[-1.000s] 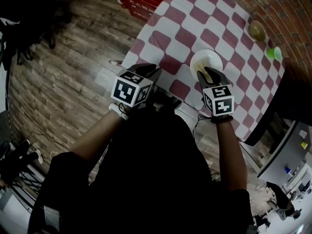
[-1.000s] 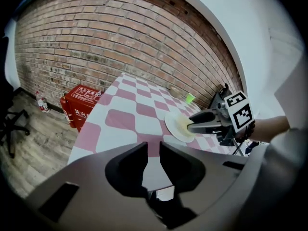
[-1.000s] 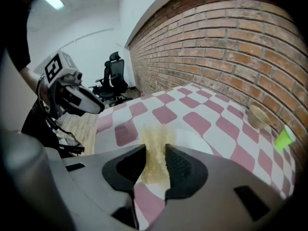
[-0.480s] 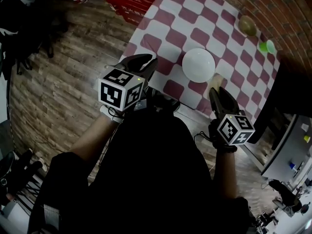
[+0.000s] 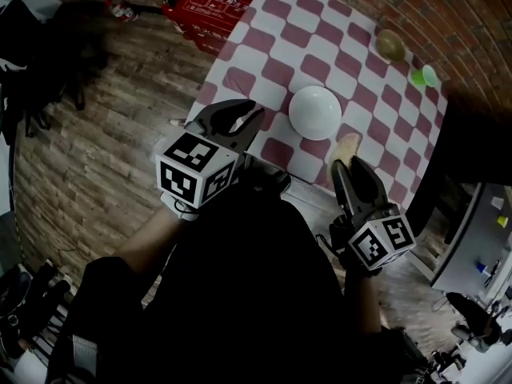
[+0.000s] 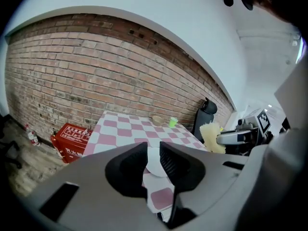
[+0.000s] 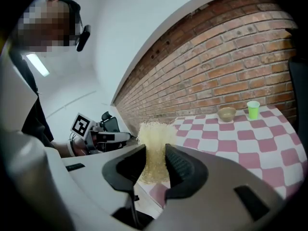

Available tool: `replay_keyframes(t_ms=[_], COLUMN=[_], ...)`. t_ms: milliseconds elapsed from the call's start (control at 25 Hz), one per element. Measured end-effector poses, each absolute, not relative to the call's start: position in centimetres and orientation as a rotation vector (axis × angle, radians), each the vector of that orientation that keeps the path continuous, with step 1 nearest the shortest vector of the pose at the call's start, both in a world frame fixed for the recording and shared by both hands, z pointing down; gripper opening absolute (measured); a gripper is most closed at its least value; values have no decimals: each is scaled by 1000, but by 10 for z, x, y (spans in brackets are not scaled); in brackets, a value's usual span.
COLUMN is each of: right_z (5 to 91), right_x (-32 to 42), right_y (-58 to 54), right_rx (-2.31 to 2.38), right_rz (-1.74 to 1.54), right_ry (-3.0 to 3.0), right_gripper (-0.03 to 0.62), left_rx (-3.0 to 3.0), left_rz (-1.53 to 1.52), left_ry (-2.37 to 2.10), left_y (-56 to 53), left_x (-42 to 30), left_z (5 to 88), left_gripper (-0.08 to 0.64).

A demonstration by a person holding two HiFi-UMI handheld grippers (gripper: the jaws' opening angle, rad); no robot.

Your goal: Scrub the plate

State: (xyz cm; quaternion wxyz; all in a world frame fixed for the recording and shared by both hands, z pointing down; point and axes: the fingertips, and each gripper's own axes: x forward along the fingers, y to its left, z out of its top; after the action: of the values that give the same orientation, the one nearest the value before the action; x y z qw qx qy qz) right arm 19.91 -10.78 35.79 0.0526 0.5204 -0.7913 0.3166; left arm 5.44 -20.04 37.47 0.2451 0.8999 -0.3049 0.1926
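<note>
From my seat, the table [image 5: 272, 46] runs away from me toward the brick wall [image 6: 96, 66]. Its near edge lies just ahead of both grippers. The checked cloth beyond the plate [image 5: 315, 112] is bare up to a bowl [image 5: 390, 45] and a green cup [image 5: 424, 75] at the far right corner. A red crate [image 5: 210, 5] sits on the floor left of the table.

The plate rests near the front edge. My left gripper [image 5: 232, 122] hangs over the near left corner, beside the plate but apart from it, jaws slightly spread with nothing between them. My right gripper [image 5: 352, 170] pinches a scrubber [image 5: 346, 146], which hovers at the front edge, near the plate's right side without touching it.
</note>
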Motion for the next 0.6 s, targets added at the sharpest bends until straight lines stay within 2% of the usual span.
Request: replay_keyframes(t_ms=[600], right_z=[278], right_x=[191], right_y=[-99], right_rx=[1733], right_rz=[572], right_ry=[-2535], right_gripper=[134], left_rx=[2679], left_rz=[484], left_ry=[-926], left_y=[-206], left_x=[51], left_z=[317], left_gripper=[87])
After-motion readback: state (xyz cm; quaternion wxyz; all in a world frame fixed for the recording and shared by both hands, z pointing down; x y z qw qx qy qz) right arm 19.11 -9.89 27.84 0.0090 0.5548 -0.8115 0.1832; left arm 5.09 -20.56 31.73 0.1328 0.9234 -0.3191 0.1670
